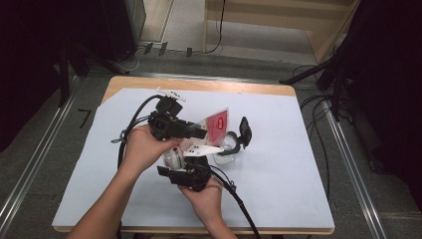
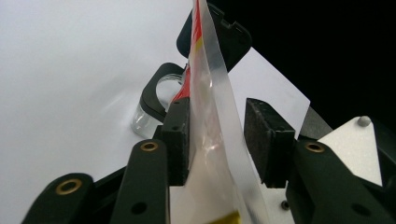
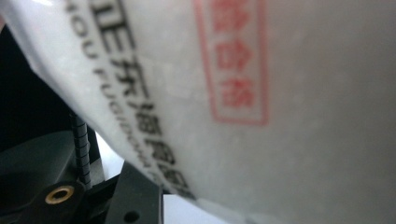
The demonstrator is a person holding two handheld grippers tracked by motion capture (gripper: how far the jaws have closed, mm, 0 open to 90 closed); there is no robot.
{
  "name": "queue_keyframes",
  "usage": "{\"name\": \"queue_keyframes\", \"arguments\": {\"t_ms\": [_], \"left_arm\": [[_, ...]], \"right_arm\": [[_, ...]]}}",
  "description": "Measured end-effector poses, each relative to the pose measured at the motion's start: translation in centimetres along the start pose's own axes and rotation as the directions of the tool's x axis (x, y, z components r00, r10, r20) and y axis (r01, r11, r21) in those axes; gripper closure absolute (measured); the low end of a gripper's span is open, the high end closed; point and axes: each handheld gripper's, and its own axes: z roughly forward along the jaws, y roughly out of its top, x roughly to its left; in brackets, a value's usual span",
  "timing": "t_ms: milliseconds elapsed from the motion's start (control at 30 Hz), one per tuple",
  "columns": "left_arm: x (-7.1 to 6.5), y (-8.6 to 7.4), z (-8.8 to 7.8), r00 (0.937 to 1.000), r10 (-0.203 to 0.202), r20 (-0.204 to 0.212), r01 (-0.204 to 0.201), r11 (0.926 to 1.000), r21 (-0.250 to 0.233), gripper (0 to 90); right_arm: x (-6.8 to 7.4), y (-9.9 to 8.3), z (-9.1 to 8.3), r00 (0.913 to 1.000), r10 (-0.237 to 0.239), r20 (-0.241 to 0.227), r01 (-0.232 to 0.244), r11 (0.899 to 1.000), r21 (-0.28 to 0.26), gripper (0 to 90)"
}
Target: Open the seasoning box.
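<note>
Clear plastic pouch point(image 1: 215, 125) with red label held up just above the white sheet point(image 1: 278, 189), directly left of the glass jar point(image 1: 226, 152) and partly over it. In left gripper view, pouch point(image 2: 212, 140) stands on edge between the two pads, red print at top, yellow patch near the bottom. Left pad point(image 2: 180, 140) against the film; right pad point(image 2: 266, 140) standing off with a visible gap, so left gripper point(image 2: 219, 140) parted, not clamped, pouch loose between the jaws. Left gripper point(image 1: 191, 132) just left of the jar in high view, held by the left hand point(image 1: 144, 147). Right gripper point(image 1: 196, 167) below-left of the jar, near the pouch's lower end, in the right hand point(image 1: 206, 196). Right gripper view: pouch point(image 3: 261, 107) pressed close to the lens, blurred black lettering and a red boxed stamp; one black jaw at the bottom left, pads hidden, so cannot tell whether apart or clamped. Jar upright on the sheet, black hinged lid point(image 1: 245, 130) flipped open to its right, black collar around the mouth. Cables trailing from both grippers away from the jar, toward the near edge.
</note>
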Motion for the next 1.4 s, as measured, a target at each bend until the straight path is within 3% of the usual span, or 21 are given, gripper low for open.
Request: {"name": "queue_keyframes", "arguments": {"t_ms": [100,167,200,233,267,367,433,900,1400], "left_arm": [[-0.1,0.01,0.04,1.0,-0.001,0.0,0.001,1.0,-0.001,62.8],[-0.31,0.04,0.14,0.9981,0.027,-0.055,-0.027,0.9996,0.013,72.9],[-0.38,0.06,0.2,0.9971,0.038,-0.066,-0.037,0.9992,0.014,78.8],[-0.4,0.12,0.21,0.9974,0.033,-0.064,-0.032,0.9993,0.018,78.8],[-0.49,0.2,0.3,0.9976,0.027,-0.063,-0.027,0.9996,0.012,80.3],[-0.5,0.28,0.31,0.9978,0.025,-0.062,-0.025,0.9996,0.011,80.3],[-0.48,0.32,0.34,0.9974,0.027,-0.068,-0.027,0.9996,0.005,80.1],[-0.54,0.1,0.28,0.994,0.063,-0.089,-0.063,0.998,-0.002,79.0],[-0.25,-0.02,0.26,0.9965,0.047,-0.069,-0.048,0.9988,-0.008,80.7]], "right_arm": [[-0.1,0.01,-0.09,1.0,-0.004,0.003,0.004,1.0,-0.004,61.0],[-0.09,0.03,-0.15,1.0,-0.008,0.005,0.008,1.0,-0.004,60.4],[0.0,0.09,-0.11,0.9988,-0.047,0.009,0.047,0.999,0.008,58.1],[0.0,0.09,-0.11,0.9988,-0.047,0.009,0.047,0.999,0.008,58.1],[0.23,0.12,-0.01,0.9967,-0.079,0.02,0.079,0.997,0.007,55.3],[0.44,0.16,0.1,0.9955,-0.089,0.032,0.089,0.996,0.003,55.2],[0.51,0.28,0.03,0.9954,-0.086,0.042,0.086,0.996,0.006,61.4],[0.59,0.38,0.18,0.9945,-0.087,0.058,0.086,0.996,0.019,61.8],[0.74,0.38,0.24,0.995,-0.075,0.066,0.073,0.997,0.032,61.9]]}}
